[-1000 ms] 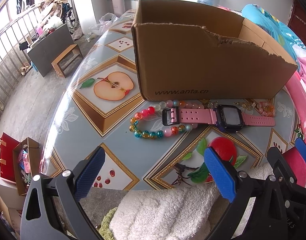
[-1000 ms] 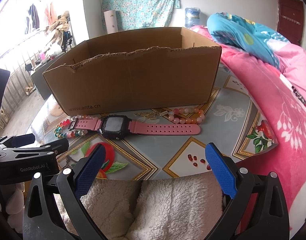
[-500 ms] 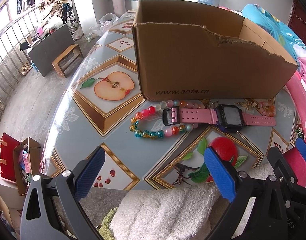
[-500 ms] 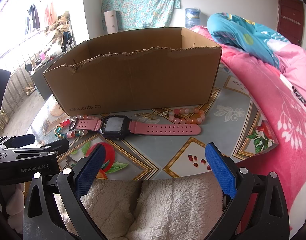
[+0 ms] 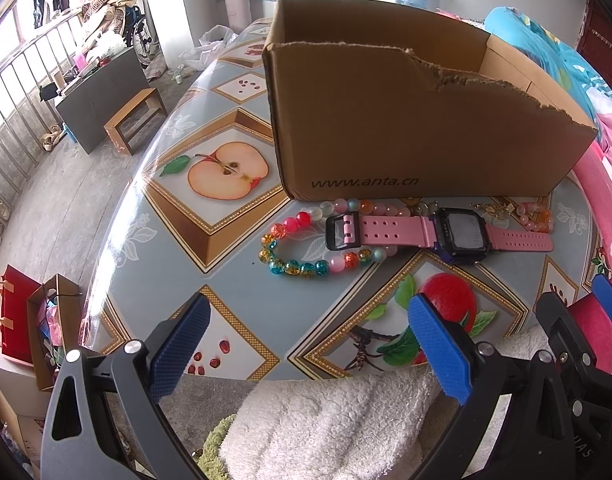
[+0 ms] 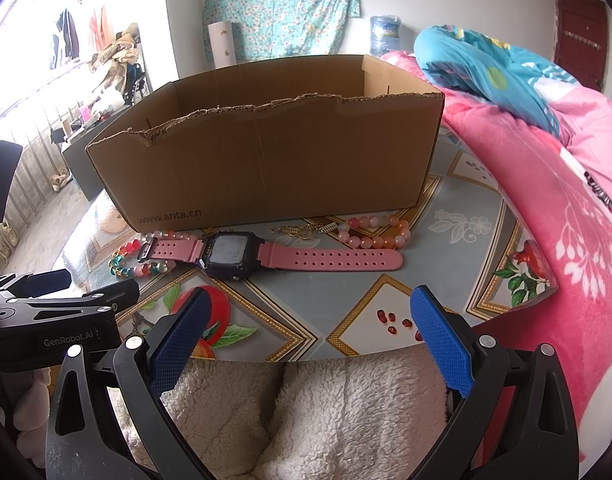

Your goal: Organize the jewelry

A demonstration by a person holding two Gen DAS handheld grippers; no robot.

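Daylit room: grey floor (image 5: 62, 200), railed window (image 5: 10, 92), wooden stool (image 5: 134, 120), floral curtain (image 6: 282, 8), pink bedding (image 6: 546, 200)

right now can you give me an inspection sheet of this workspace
surface: round table with fruit-print cover, glossy.
job's things: pink-strapped digital watch lying flat, buckle over multicoloured glass-bead bracelet; pink-orange bead bracelet and thin gold chain against open brown cardboard box.
clutter: nothing seen.
grippers: left tongs open, empty; right tongs open, empty; both short of the table edge.
cables: nothing seen.
surroundings: pink floral blanket right; white fleece below.
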